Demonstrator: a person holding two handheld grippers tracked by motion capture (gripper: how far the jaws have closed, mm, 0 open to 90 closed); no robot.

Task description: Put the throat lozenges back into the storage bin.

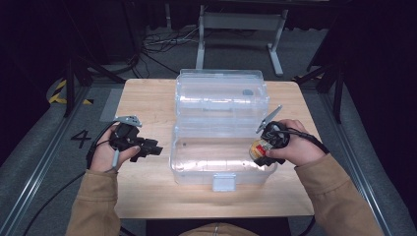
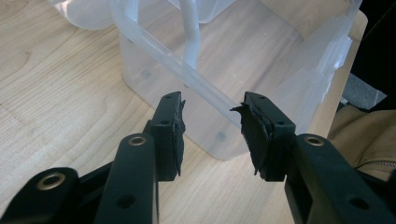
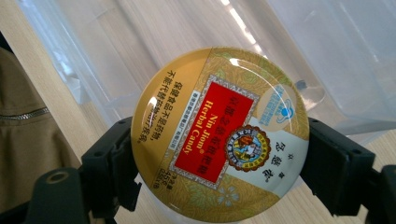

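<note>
A round gold candy tin (image 3: 219, 133) with a red label sits clamped between the jaws of my right gripper (image 3: 219, 154), which is shut on it. In the high view the tin (image 1: 255, 147) hangs at the right end of the clear plastic box (image 1: 194, 167), just over its near compartment, with my right gripper (image 1: 261, 153) around it. The box lid (image 1: 221, 93) stands open toward the far side. My left gripper (image 1: 156, 149) rests left of the box, a little apart from its wall. Its jaws stand open with nothing between them (image 2: 211, 133), pointing at the box's corner (image 2: 224, 140).
The wooden table (image 1: 147, 196) has bare surface in front of and left of the box. The box's latch tab (image 1: 223, 182) sticks out at its near side. Beyond the table are metal frame legs (image 1: 200, 39) and cables on the floor.
</note>
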